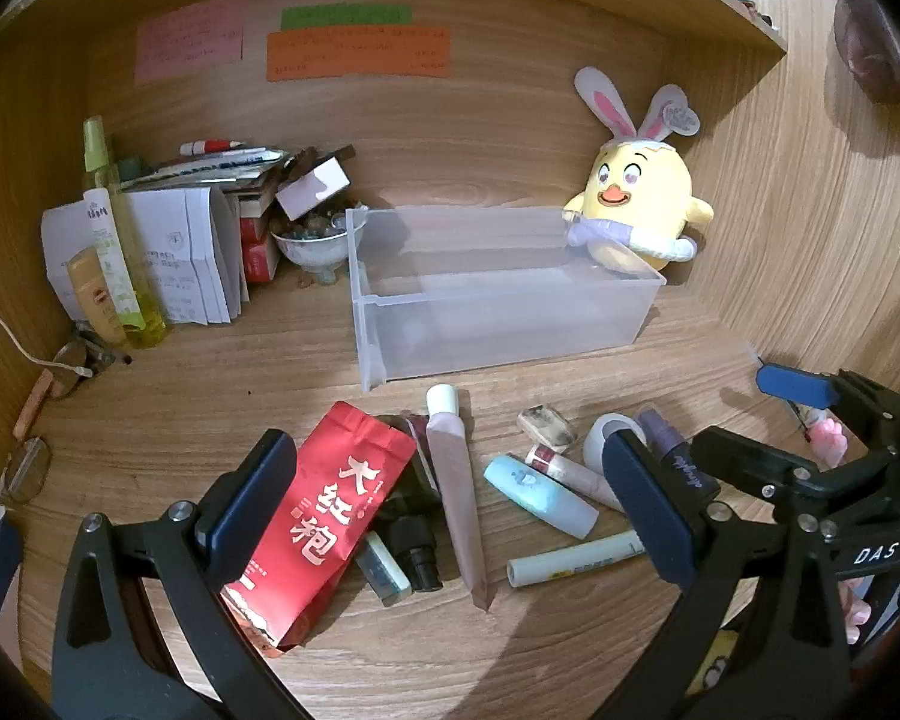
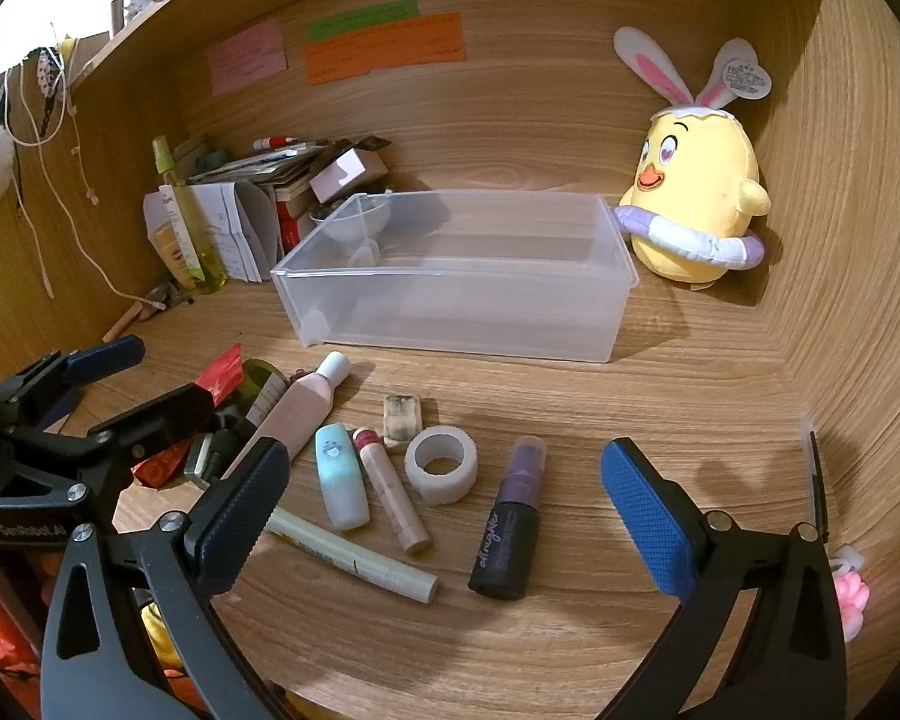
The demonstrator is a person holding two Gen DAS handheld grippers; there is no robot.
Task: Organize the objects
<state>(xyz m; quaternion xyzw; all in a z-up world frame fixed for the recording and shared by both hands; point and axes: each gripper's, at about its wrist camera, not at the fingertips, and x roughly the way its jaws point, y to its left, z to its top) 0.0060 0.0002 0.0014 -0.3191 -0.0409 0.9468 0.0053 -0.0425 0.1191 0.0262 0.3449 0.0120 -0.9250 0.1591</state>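
An empty clear plastic bin (image 1: 498, 294) (image 2: 450, 276) stands at the back of the wooden desk. In front of it lie loose items: a red tea pouch (image 1: 330, 516), a pink tube (image 1: 456, 480) (image 2: 306, 402), a light blue bottle (image 1: 540, 495) (image 2: 342, 477), a white tape roll (image 2: 441, 465), a dark spray bottle (image 2: 510, 528) and a pale green pen (image 2: 354, 555). My left gripper (image 1: 450, 510) hovers open over the pouch and pink tube. Above the blue bottle, tape roll and spray bottle, my right gripper (image 2: 447, 516) is open too. Neither holds anything.
A yellow plush chick (image 1: 642, 204) (image 2: 696, 192) leans on the bin's right end. Back left stand a green spray bottle (image 1: 114, 228), folded papers (image 1: 192, 258), a bowl (image 1: 318, 240) and stacked boxes. Glasses (image 1: 27, 468) lie at the left edge. Wooden walls enclose the desk.
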